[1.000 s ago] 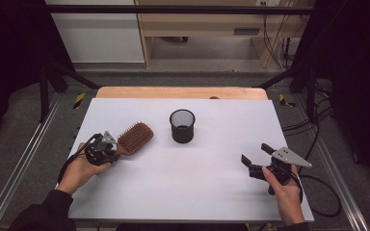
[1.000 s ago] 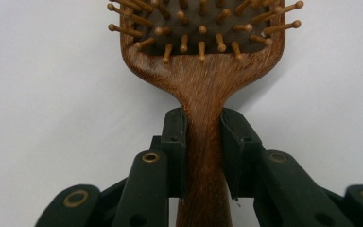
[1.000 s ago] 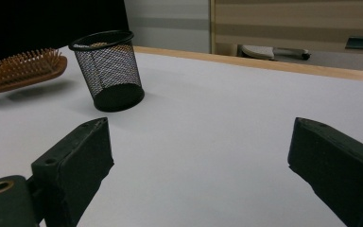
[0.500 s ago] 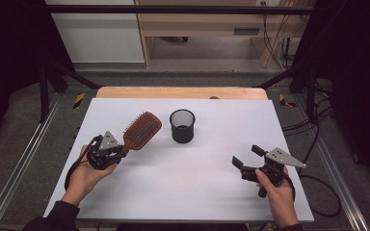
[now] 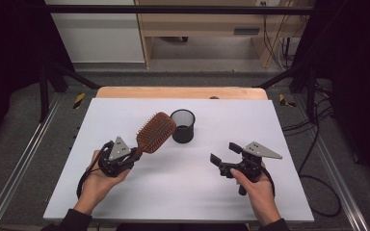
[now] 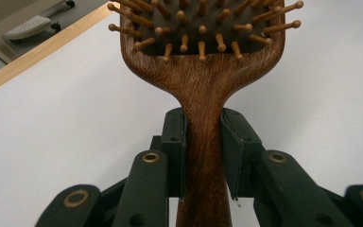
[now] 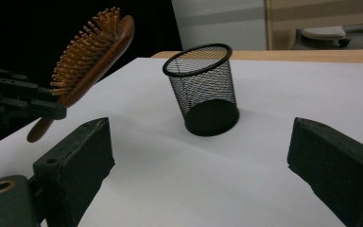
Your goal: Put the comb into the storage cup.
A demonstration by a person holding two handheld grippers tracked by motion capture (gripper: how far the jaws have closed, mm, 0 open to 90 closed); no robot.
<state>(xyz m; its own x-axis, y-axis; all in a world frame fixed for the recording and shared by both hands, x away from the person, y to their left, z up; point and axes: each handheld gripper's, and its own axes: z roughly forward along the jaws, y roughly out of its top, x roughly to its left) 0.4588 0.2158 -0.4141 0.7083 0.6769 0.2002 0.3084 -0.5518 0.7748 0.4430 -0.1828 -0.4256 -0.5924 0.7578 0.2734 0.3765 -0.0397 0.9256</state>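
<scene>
High view: the left gripper (image 5: 134,155) has the brush (image 5: 154,132) clamped by the handle, its head raised off the table (image 5: 289,139) and angled up toward the cup (image 5: 182,126) – the brush's long axis points straight along the jaws, away from the hand. The cup stands upright just beyond the brush head and a little to its right, so the left hand is plainly the nearer one. In the left gripper view the jaws press on both sides of the wooden neck just below the bristles, the head well ahead of them. The right gripper (image 5: 225,158) hovers apart near the front right, jaws spread wide and empty – its own view looks between them at the cup (image 7: 204,90)
</scene>
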